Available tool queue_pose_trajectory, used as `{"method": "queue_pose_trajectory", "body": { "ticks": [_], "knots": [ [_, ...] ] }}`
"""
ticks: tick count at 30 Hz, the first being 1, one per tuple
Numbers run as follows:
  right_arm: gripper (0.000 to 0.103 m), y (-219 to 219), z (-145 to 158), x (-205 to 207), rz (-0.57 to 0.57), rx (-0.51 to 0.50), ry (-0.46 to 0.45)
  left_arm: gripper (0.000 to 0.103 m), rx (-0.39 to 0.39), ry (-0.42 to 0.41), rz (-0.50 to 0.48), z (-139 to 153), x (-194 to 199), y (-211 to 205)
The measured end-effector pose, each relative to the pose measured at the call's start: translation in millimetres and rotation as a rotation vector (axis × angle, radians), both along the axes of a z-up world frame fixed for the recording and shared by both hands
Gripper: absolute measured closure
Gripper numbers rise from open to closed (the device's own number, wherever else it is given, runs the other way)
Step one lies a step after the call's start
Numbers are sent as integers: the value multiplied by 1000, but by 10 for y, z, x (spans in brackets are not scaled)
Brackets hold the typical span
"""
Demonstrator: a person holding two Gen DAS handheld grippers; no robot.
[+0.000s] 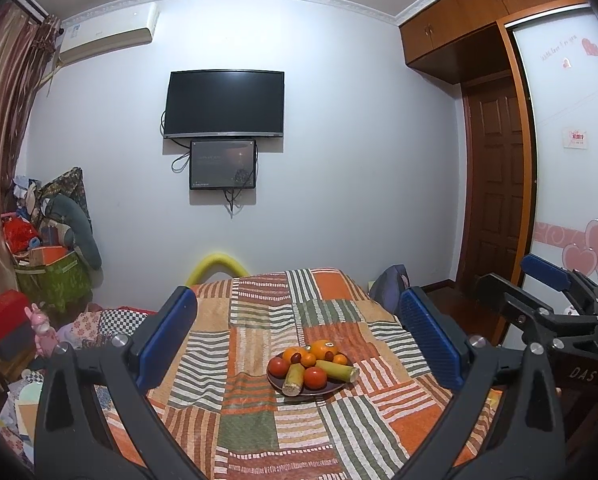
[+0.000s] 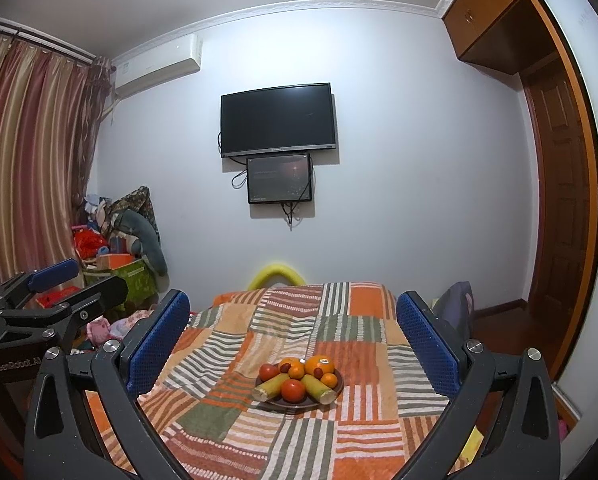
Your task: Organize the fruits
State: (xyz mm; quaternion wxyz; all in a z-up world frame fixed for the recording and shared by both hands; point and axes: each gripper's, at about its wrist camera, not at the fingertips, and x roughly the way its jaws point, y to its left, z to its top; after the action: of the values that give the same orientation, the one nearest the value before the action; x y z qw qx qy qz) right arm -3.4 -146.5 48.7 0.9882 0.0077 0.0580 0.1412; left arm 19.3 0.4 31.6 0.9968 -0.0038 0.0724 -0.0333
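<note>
On the patchwork cloth [image 1: 259,412], centre of table: dark plate [image 1: 287,390] heaped with fruit. Left to right on it, in the left wrist view: red tomato [image 1: 278,367], cut sugarcane piece [image 1: 293,379] angled toward camera, second tomato [image 1: 315,377], second sugarcane piece [image 1: 337,371] lying crosswise. Behind these: small oranges and a large orange [image 1: 323,349] with a sticker; dark red dates tucked between.

Left gripper [image 1: 299,332]: jaws spread wide, nothing held, hovering well short of the plate. Right gripper [image 2: 295,336]: likewise wide apart, empty, plate [image 2: 277,402] framed between its blue pads [image 2: 427,348].

Far wall: television [image 1: 223,103], smaller screen [image 1: 223,165] beneath. Wardrobe [image 1: 479,12] at right.
</note>
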Motion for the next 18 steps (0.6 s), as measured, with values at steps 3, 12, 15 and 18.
{"method": "queue_pose_trajectory", "body": {
  "ticks": [3, 12, 15, 18],
  "knots": [
    [0, -5, 1, 0, -2, 1, 0, 0, -5, 8, -10, -6, 11, 7],
    [0, -13, -1, 14, -1, 4, 8, 0, -6, 12, -17, -1, 16, 18],
    [0, -17, 2, 21, 0, 10, 11, 0, -9, 13, -24, 0, 10, 12],
    [0, -21, -7, 25, -1, 10, 12, 0, -9, 10, -24, 2, 1, 3]
  ]
}}
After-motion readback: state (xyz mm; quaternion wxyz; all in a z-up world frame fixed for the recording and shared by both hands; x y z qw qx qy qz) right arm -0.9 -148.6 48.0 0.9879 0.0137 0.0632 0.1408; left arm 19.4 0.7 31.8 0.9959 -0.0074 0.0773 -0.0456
